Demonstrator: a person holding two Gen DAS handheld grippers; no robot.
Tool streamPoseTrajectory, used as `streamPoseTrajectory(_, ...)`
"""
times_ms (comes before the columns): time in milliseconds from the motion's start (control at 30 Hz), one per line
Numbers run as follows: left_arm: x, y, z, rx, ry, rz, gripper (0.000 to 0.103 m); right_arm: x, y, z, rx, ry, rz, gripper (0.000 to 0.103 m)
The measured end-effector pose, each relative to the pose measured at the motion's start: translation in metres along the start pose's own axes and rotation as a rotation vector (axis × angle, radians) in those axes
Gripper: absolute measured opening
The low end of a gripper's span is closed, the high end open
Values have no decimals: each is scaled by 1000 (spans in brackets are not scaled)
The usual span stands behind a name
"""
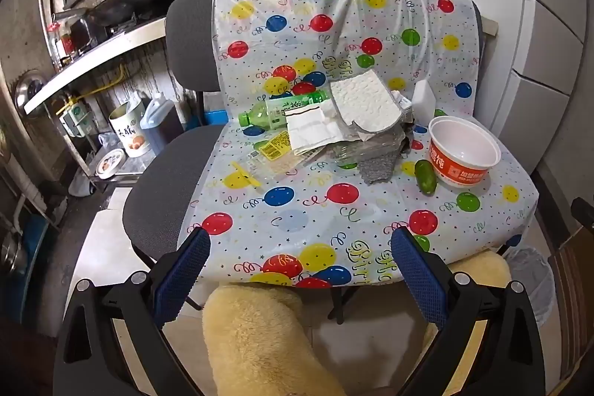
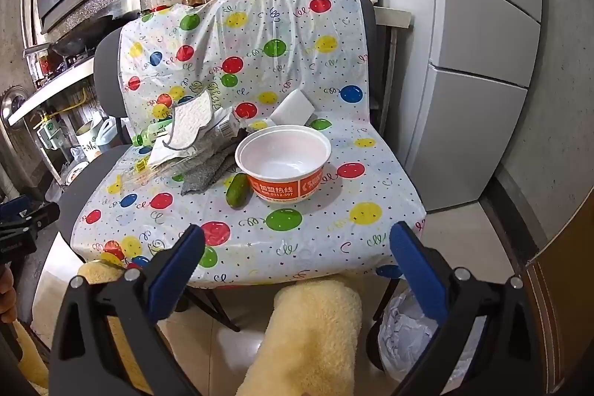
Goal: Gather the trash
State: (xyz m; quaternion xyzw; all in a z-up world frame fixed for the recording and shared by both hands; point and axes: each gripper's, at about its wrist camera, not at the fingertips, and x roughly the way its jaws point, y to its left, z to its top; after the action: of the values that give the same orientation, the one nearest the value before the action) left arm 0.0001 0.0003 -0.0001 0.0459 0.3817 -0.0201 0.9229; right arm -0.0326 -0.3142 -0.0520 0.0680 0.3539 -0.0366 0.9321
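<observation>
One bowl point(image 2: 284, 160), orange printed label

Glossy plastic sheet point(image 1: 334, 210); fluffy cloth point(image 1: 365, 101).

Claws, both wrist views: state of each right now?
Left claw: open wide, holding nothing, short of the covered chair.
Right claw: open wide, holding nothing.

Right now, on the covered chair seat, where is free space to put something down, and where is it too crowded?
Free: the front strip of the balloon cover, between the seat's front edge and the cucumber and bowl; also the patch right of the bowl in the right wrist view. Crowded: the back middle, where green bottle, papers, cloths and white block pile together.
</observation>
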Motion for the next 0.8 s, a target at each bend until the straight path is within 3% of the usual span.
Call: streamPoseTrajectory(800,5,7,-7,-5,1,9,97,4,-6,-1,7,6,-14,97)
